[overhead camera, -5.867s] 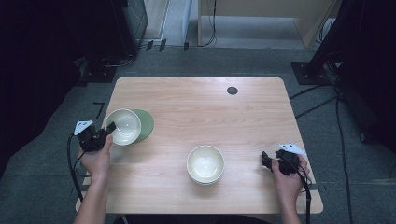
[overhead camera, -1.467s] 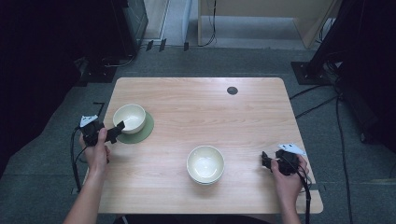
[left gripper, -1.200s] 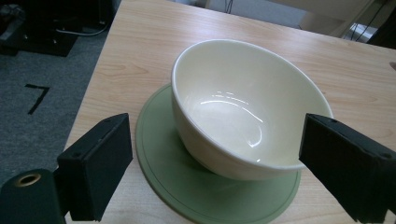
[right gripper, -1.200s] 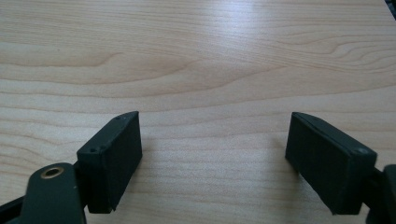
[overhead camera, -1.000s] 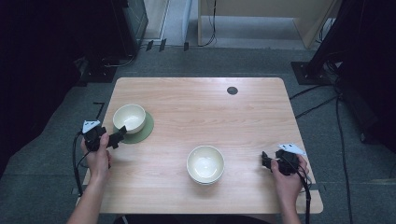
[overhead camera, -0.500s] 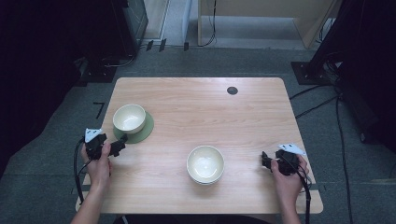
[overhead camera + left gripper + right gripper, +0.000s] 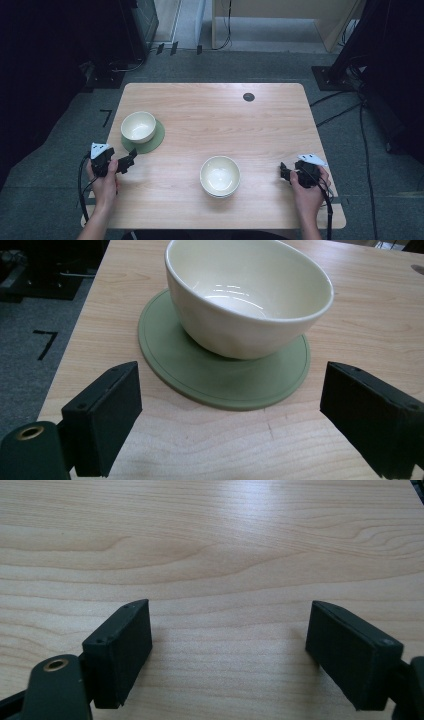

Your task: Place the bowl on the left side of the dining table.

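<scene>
**Wood worktop, two bowls, both tools empty**

Pale wood worktop (image 7: 210,125) from the high view: a cream bowl (image 7: 138,126) sits on a green mat (image 7: 155,142) near the left edge, and a second cream bowl (image 7: 220,176) stands toward the near edge, about midway along. A dark round grommet (image 7: 248,97) marks the far edge. The left tool (image 7: 128,161) hovers just short of the mat; the right tool (image 7: 283,172) rests near the right edge, well apart from the second bowl.

Left gripper view: jaws spread wide, nothing between them, the bowl on its mat straight ahead, unobstructed.

Right gripper view: jaws wide apart, gripping nothing, over bare wood.
</scene>
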A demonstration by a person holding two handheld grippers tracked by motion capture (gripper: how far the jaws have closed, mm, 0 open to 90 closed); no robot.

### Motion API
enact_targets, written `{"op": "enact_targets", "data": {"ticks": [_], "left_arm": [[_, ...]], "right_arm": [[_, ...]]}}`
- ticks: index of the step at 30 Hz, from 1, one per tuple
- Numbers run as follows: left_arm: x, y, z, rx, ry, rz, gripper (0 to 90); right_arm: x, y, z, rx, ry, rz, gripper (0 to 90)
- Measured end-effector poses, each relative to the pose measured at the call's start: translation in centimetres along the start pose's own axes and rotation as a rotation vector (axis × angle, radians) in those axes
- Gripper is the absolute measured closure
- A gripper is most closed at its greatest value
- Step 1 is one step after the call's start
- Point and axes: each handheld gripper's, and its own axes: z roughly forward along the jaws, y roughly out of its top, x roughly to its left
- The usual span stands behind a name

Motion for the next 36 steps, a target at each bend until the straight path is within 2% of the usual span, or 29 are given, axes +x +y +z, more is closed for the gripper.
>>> {"op": "enact_targets", "data": {"ticks": [10, 14, 28, 36], "left_arm": [[0.2, -1.1, -0.7, 0.010, -0.013, 0.000, 9.5], [0.6, -1.6, -0.9, 0.015, -0.008, -0.005, 9.5], [1.5, -3.2, -2.0, 0.043, 0.011, 0.020, 9.5], [2.4, -4.0, -2.8, 0.056, 0.012, 0.011, 9.5]], "right_arm": [[0.0, 0.0, 0.0, 0.000, -0.001, -0.001, 18.5], [0.0, 0.0, 0.0, 0.000, -0.002, 0.000, 18.5], [0.1, 0.0, 0.0, -0.001, -0.004, -0.002, 18.5], [0.1, 0.0, 0.0, -0.001, -0.004, -0.002, 18.5]]}}
